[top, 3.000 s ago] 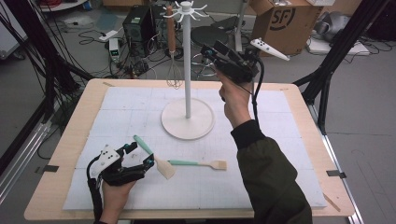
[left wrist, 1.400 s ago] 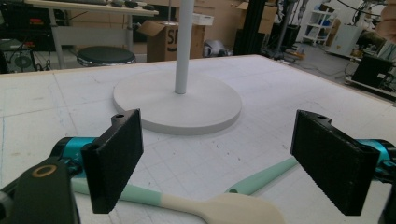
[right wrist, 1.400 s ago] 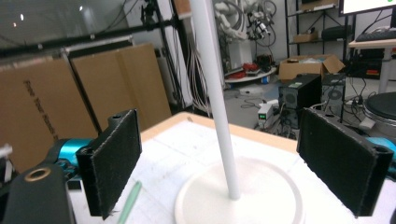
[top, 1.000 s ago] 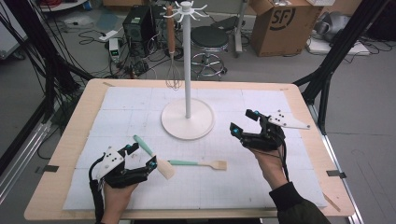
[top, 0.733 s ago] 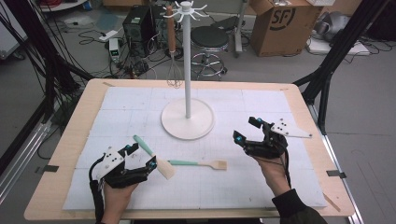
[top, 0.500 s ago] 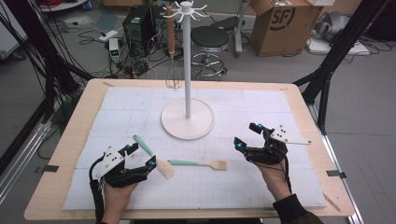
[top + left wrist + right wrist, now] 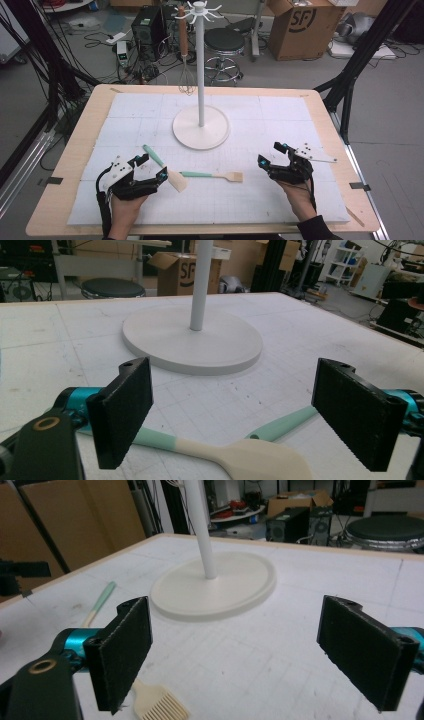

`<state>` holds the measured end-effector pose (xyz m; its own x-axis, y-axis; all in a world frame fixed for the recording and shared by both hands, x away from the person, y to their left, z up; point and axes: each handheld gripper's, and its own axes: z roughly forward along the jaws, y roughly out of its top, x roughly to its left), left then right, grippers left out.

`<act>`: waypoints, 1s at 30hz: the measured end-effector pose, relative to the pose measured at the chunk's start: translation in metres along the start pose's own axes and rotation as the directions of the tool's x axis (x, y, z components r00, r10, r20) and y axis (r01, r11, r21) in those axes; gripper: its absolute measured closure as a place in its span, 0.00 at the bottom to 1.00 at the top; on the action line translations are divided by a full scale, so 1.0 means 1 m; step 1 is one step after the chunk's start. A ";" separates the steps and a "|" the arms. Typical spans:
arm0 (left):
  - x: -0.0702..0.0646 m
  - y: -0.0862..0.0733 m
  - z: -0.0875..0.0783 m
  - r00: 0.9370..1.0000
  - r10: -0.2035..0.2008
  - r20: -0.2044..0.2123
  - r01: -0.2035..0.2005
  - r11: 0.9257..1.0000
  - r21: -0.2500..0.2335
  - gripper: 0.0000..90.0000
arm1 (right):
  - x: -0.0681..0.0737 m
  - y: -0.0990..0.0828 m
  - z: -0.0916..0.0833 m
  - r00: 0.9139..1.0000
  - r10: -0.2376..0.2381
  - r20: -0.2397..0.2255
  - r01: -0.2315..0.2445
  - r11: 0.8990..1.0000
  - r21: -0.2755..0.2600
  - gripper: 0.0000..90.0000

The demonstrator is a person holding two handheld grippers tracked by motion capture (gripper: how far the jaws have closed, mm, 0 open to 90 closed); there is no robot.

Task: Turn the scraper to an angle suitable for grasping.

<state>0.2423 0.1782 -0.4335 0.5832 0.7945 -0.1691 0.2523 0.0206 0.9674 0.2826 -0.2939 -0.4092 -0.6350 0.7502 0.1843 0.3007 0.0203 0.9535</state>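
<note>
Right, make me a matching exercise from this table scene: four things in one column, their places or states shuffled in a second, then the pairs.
1. whisk
2. spatula
3. slotted turner
4. right gripper

A. open above the mat, right of the slotted turner
B. hanging from the rack
C. lying between the two grippers
D. lying under the open left gripper

Pairs: 1-B, 2-D, 3-C, 4-A

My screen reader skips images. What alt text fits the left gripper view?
The left gripper holds its black jaws wide apart above a mint-handled cream spatula lying on the white mat; behind stands a white rack's round base.
</note>
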 end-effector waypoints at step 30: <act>0.019 -0.008 0.015 0.982 -0.153 -0.108 0.170 0.971 0.169 1.00 | -0.007 -0.009 -0.030 1.000 0.004 0.020 -0.004 1.000 -0.026 0.16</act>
<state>0.2631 0.1841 -0.4469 0.4508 0.8429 -0.2939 0.4743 0.0527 0.8788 0.2625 -0.3191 -0.4123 -0.6196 0.7632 0.1836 0.2843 0.0001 0.9587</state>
